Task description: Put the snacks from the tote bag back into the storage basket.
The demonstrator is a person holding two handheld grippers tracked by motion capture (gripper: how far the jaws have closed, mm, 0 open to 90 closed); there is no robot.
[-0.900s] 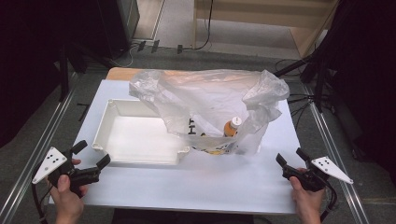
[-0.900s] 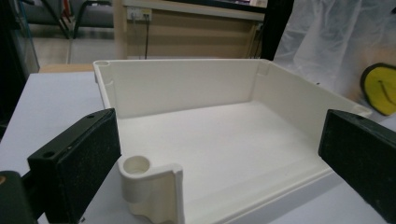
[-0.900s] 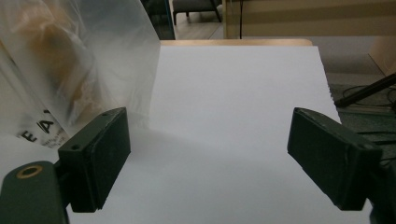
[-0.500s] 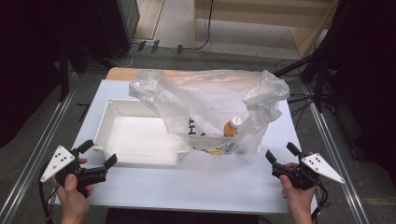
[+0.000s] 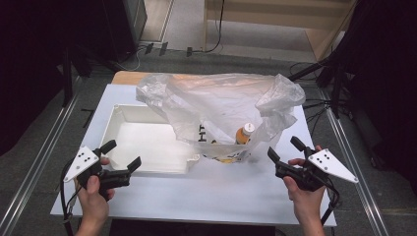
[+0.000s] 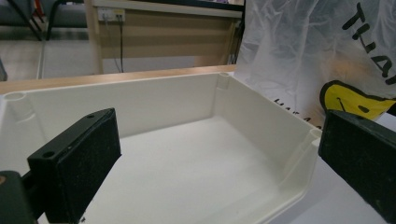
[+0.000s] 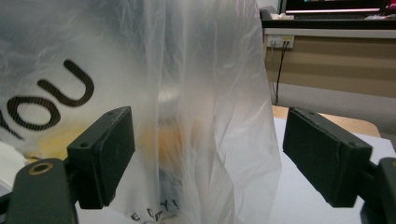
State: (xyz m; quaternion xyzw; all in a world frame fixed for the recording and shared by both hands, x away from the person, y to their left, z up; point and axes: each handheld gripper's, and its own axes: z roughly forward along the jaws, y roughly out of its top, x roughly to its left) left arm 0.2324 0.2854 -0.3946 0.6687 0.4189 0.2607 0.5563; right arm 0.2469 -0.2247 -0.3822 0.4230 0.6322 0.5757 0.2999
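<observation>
On the white table (image 5: 206,191), your left gripper (image 5: 122,156) and right gripper (image 5: 284,148) both stand wide open with nothing held, flanking the work. Between them the plastic bag (image 5: 221,105) sits untouched, a bottle (image 5: 244,133) inside, leaning over the empty white bin (image 5: 147,147). Unpacking hasn't begun, as far as I can judge.

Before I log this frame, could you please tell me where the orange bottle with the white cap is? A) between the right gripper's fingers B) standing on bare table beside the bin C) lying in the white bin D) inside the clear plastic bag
D: the high view shows the orange bottle standing within the plastic bag, beside the white bin.
</observation>
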